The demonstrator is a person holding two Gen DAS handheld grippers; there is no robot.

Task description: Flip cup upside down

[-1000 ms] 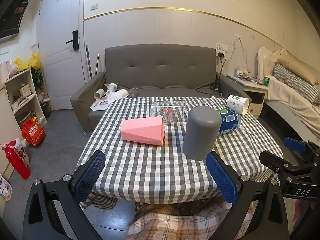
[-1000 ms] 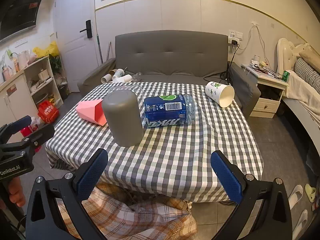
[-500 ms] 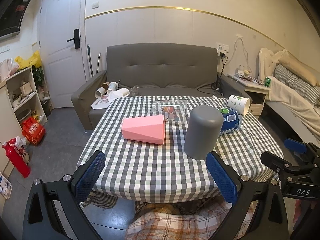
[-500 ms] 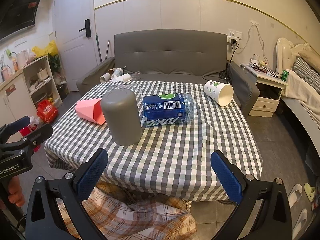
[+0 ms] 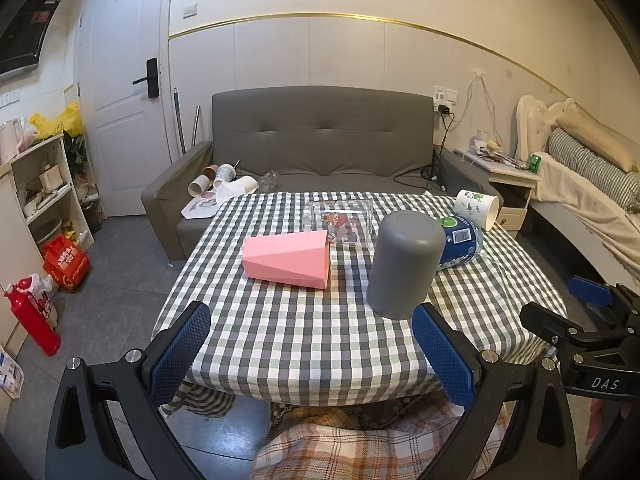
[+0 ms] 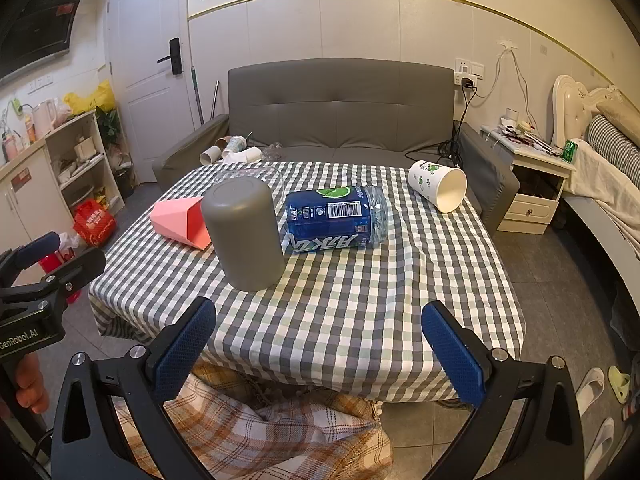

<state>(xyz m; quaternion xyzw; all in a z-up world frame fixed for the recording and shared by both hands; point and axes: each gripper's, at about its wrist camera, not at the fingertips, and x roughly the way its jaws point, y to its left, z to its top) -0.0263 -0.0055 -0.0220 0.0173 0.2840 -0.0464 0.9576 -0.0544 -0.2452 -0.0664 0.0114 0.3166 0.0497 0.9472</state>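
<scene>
The grey cup [image 5: 404, 266] stands mouth-down on the checked tablecloth [image 5: 320, 332], closed base up, and over the last second nothing on the table has shifted; only the two views have drifted a touch. That reads as a flip already made, with both tools backed off to the near edge.

The left gripper [image 5: 308, 354] hangs spread wide and empty, its blue pads [image 5: 180, 350] short of the cup. The right gripper [image 6: 318, 350] is just as wide apart, nothing between its fingers, on the near side of the cup too.

Everything else is placed off that cup. To its left, close by, a pink faceted cup [image 5: 290, 258] lies on its side, matte and angular. Behind the grey cup sits a clear plastic box [image 5: 340, 222] with a cartoon print, glossy and see-through. Just to the right and behind, a blue-labelled bottle [image 6: 336, 222] lies on its side, shiny and crinkled. Farther right and back, a white paper cup [image 6: 438, 186] with green prints rests tipped over, mouth facing us.

The grey cup itself looks smooth, matte, a plain rounded cylinder.
</scene>
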